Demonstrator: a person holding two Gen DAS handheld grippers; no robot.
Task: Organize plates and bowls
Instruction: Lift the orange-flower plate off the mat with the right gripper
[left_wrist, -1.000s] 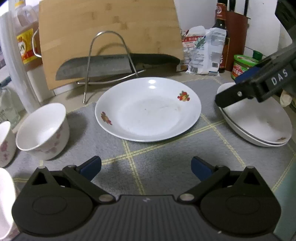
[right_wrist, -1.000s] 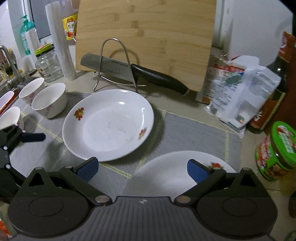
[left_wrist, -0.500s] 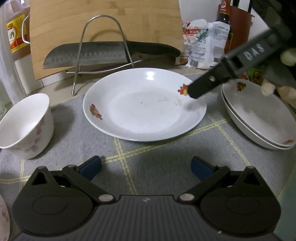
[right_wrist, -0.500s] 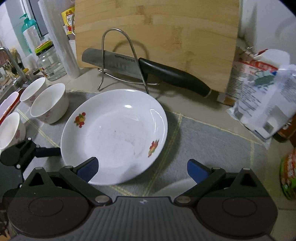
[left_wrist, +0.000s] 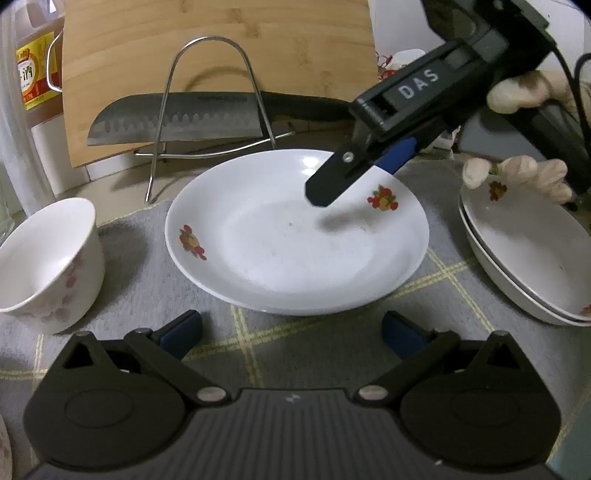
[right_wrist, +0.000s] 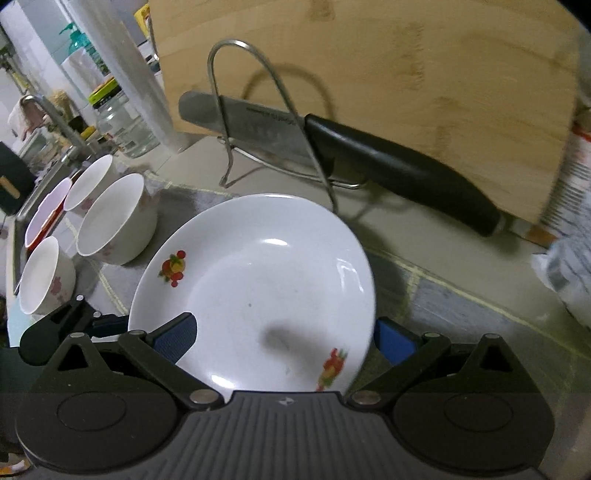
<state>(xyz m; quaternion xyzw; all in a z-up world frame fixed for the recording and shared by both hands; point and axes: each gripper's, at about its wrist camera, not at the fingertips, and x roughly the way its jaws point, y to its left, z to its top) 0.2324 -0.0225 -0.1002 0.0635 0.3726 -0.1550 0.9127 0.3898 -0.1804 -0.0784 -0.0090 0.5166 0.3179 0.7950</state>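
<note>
Right tongs (right_wrist: 284, 332) spread wide over floral plate (left_wrist: 295, 236) at frame centre, left tongs (left_wrist: 291, 332) gaping at lower frame, stacked plates (left_wrist: 524, 258) right, bowl (left_wrist: 48, 266) left.

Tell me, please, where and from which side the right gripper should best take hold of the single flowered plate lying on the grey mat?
Probably the raised rim of the plate on its right edge, near the fruit print. The plate lies flat, so only the upturned lip offers purchase. The right gripper hovers open there, one finger inside; stacked plates sit right.
</note>
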